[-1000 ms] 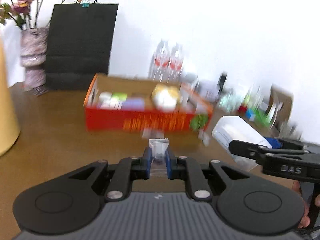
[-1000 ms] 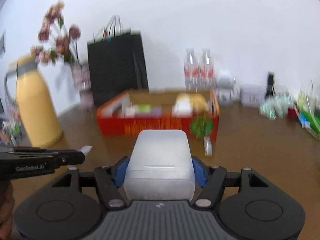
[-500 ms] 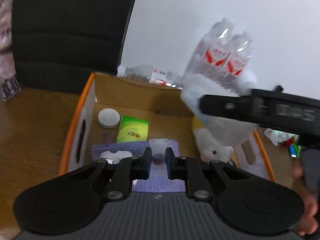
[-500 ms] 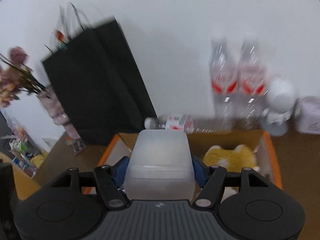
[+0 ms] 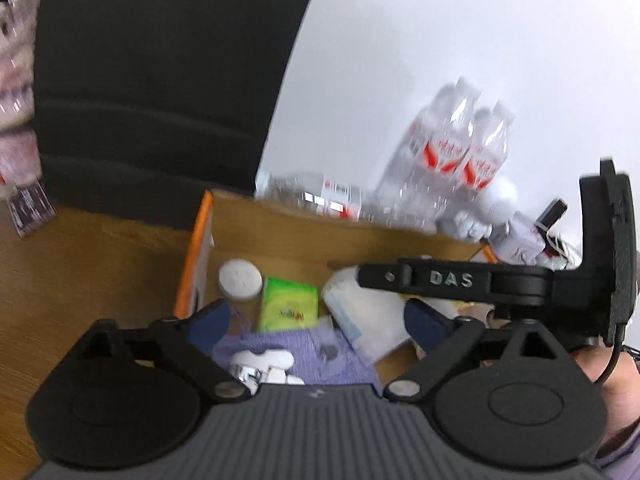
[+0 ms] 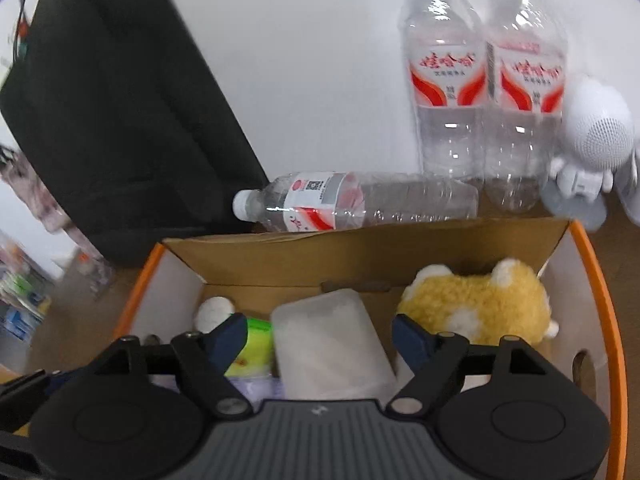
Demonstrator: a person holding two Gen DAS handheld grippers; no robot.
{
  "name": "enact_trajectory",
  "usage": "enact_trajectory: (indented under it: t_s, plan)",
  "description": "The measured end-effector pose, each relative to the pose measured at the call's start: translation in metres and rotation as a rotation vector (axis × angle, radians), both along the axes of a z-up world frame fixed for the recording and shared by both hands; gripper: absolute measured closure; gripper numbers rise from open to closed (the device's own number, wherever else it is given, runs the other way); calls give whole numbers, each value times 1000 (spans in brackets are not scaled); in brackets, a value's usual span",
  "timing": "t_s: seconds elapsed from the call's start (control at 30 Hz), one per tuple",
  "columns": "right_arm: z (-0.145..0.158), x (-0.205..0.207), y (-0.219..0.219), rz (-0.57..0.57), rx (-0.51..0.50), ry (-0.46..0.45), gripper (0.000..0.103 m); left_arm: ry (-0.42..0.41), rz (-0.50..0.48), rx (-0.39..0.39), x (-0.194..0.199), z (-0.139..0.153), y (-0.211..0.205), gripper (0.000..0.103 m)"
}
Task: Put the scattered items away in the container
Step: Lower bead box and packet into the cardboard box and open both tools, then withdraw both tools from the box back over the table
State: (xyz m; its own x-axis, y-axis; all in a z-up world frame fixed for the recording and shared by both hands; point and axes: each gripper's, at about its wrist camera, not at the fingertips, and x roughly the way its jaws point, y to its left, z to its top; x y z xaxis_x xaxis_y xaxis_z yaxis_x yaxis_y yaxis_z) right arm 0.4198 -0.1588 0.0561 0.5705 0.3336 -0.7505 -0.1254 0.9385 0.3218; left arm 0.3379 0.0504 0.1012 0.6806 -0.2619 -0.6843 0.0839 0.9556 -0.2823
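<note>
The left gripper (image 5: 316, 318) and right gripper (image 6: 318, 334) are built of black linkages with silver screws, ribbed grey bodies and blue pads (image 5: 420, 320). "DAS" is embossed on one black bar. A lilac sleeve (image 5: 622, 454) is worn.

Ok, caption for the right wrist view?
Right claw open over the box, white tub released beside a plush toy.

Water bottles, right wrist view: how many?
3. Two upright water bottles stand side by side behind the cardboard box; one lying bottle rests along the box's back wall. Others may be hidden.
</note>
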Motion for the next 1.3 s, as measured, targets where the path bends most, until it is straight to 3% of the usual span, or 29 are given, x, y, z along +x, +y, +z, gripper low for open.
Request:
enact_trajectory:
  t_s: [0.13,0.23,0.3,0.47,0.73,0.83,1.0,1.1,1.2,1.3]
  plan:
    - [24,-14,-15,-23,-30,8,23,54,16,79,-3,11,-3,0]
    - [31,-22,-26,-17,-65,105,16,184,4,140,1,7,-11,0]
    - [33,-30,-31,-5,-97,154,16,220,12,169,-1,7,-16,0]
    - [44,-65,-44,-28,-103,165,16,238,48,213,-24,15,-23,0]
    - [65,-131,-49,7,-96,126,15,162,16,266,-77,51,-46,0]
    - [69,-163,-50,10,-80,62,15,69,13,283,-112,51,-54,0]
    - [58,-262,-53,3,-143,-239,8,-164,-22,350,-196,27,-61,0]
    - [37,-323,-52,5,-191,-376,6,-272,7,379,-255,-3,-63,0]
    - [8,-377,-50,-70,-203,-427,6,-267,61,381,-303,-40,-62,0]
    - [-19,-418,-48,-67,-210,-457,6,-160,67,286,-336,-74,-52,0]
